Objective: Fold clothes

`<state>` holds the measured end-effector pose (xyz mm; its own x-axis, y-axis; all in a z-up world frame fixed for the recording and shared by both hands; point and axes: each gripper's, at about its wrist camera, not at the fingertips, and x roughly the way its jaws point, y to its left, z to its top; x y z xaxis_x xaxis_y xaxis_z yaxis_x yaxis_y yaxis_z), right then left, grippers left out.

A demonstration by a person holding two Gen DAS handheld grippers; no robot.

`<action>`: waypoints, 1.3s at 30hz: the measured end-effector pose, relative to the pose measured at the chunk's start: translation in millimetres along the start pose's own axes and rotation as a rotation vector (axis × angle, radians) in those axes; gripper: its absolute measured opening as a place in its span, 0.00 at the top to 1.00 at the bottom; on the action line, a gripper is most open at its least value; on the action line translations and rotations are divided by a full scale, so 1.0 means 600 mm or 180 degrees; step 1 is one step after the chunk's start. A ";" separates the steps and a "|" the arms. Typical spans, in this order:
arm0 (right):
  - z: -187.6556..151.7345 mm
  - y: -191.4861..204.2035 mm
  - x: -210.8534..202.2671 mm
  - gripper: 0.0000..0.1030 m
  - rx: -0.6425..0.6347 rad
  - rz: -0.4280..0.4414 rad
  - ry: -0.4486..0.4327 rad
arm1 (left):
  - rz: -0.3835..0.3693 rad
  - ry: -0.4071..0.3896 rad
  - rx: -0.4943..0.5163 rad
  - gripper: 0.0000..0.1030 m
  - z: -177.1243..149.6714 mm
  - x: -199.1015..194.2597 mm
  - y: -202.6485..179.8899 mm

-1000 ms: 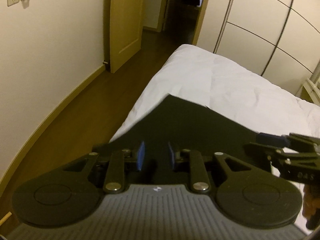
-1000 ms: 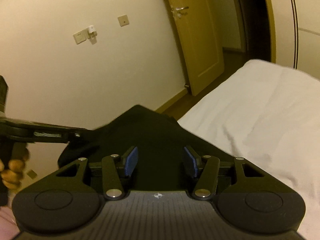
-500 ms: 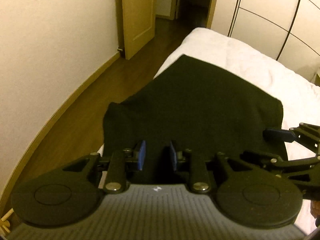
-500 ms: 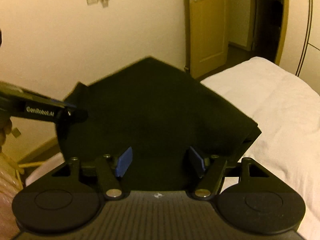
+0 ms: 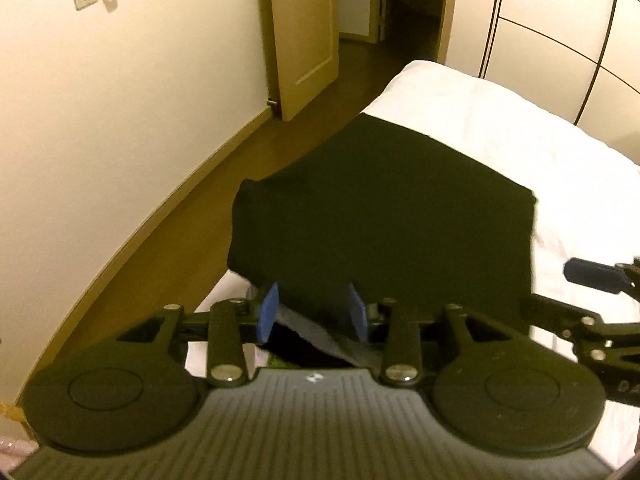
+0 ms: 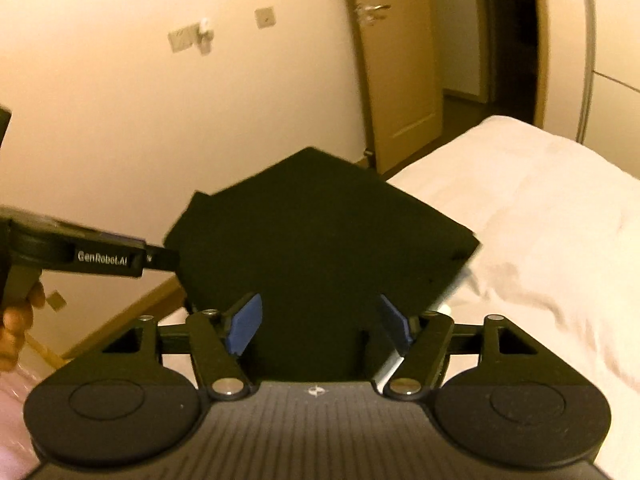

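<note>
Left wrist view: the left gripper stands with its jaws partly apart, having just been opening, and the near hem of the black, flat-folded cloth garment lies loosely between the blue pads without being pinched. The garment is spread on the white quilted bed, its left corner hanging past the bed's edge over the brown wooden floor. A grey inner layer shows at the hem near the pads. The step in hand looks like the release after laying a fold; to do it well, I judge both grippers should back off along the hem line without dragging the top layer, since the overhanging corner could slide off. The right gripper's arm and one blue pad show at the right edge.

Right wrist view: the right gripper has its jaws wide, also just opened further, and the garment's edge lies between them, untouched by the pads as far as the blur allows. The left gripper's black handle reaches in from the left, held by a hand.

Count: one garment, one bed, two grippers, one yellow-brown wooden door ajar, and one hand in view.
</note>
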<state>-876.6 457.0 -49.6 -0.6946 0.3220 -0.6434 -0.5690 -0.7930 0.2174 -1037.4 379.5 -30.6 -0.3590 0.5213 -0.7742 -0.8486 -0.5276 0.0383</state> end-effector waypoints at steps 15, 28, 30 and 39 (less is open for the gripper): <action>-0.076 -0.072 -0.206 0.13 0.0100 0.0320 0.0037 | 0.0362 -0.0134 -0.0407 0.37 -0.130 -0.235 -0.135; -0.140 -0.148 -0.365 0.12 -0.0348 0.0552 0.0314 | 0.0749 -0.0147 -0.0971 0.07 -0.257 -0.378 -0.300; -0.149 -0.157 -0.384 0.12 -0.0432 0.0576 0.0321 | 0.0792 -0.0131 -0.1031 0.04 -0.275 -0.395 -0.322; -0.166 -0.196 -0.437 0.00 -0.0622 0.0626 0.0304 | 0.1027 -0.0097 -0.1221 0.01 -0.327 -0.434 -0.392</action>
<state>-584.0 414.3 20.6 -0.7332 0.1095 -0.6711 -0.3256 -0.9230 0.2051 -668.2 236.2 38.2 -0.5956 0.3073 -0.7421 -0.4907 -0.8707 0.0333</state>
